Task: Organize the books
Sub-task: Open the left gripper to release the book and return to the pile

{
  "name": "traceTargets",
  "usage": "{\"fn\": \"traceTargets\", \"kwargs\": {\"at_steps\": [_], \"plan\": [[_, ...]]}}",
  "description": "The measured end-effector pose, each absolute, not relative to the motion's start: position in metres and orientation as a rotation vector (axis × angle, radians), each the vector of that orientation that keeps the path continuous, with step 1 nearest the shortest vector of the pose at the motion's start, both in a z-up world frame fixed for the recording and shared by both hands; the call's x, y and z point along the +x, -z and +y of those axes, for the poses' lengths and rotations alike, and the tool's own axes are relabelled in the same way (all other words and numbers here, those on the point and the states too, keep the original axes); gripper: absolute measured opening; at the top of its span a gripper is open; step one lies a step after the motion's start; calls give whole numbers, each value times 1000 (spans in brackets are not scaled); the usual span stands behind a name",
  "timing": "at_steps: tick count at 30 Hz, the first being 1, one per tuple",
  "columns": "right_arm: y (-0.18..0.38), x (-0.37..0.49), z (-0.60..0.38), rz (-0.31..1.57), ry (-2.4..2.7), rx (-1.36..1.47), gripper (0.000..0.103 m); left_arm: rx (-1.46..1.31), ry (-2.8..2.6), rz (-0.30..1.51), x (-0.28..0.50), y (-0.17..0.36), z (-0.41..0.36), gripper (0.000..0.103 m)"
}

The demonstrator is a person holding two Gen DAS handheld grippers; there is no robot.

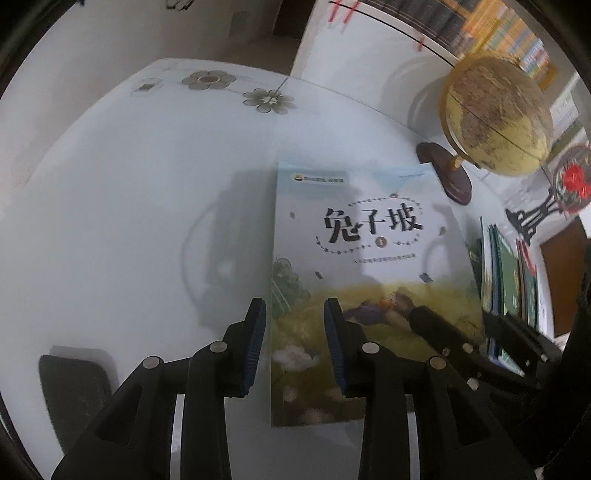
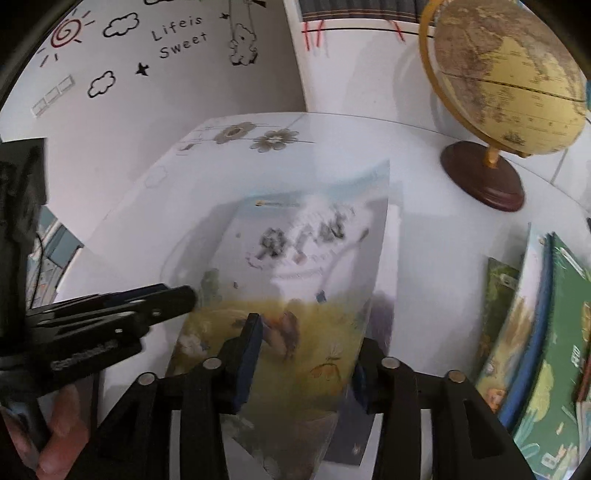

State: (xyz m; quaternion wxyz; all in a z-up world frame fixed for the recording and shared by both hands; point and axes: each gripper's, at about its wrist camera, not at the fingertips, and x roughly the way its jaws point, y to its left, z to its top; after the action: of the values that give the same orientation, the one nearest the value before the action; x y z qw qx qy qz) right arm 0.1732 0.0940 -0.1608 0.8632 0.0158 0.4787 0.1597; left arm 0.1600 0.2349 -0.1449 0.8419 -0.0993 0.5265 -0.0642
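- Your left gripper (image 1: 294, 345) hangs over the near left corner of the book (image 1: 369, 280); its blue pads stand apart with the book's left edge between them, and whether they touch it you cannot tell.
- The left wrist view shows the cover sharp, with its bold black title, lying flat or nearly so on the white bench (image 1: 129, 221). The right wrist view blurs that title.
- Only the right wrist view shows the cover lifted and curling, with a dark page under it. Your right gripper (image 2: 306, 363) has the cover's near edge between its pads; a firm pinch cannot be confirmed.
- The right wrist view alone shows the wall lettering (image 2: 181, 35).
- Count: one book between your grippers, one globe (image 2: 506, 79) on a dark wooden base, two flower prints on the bench (image 1: 240, 88).
- A row of several leaning books (image 2: 546, 332) stands at the right; the exact number is unclear.
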Motion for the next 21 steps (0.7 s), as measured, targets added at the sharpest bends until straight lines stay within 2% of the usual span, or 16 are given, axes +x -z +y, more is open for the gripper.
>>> {"fn": "traceTargets", "kwargs": {"at_steps": [11, 21], "plan": [[115, 141, 61, 973, -233, 48, 45, -42, 188, 1030, 128, 94, 181, 30], [52, 84, -28, 971, -51, 56, 45, 44, 274, 968, 70, 33, 62, 28]]}}
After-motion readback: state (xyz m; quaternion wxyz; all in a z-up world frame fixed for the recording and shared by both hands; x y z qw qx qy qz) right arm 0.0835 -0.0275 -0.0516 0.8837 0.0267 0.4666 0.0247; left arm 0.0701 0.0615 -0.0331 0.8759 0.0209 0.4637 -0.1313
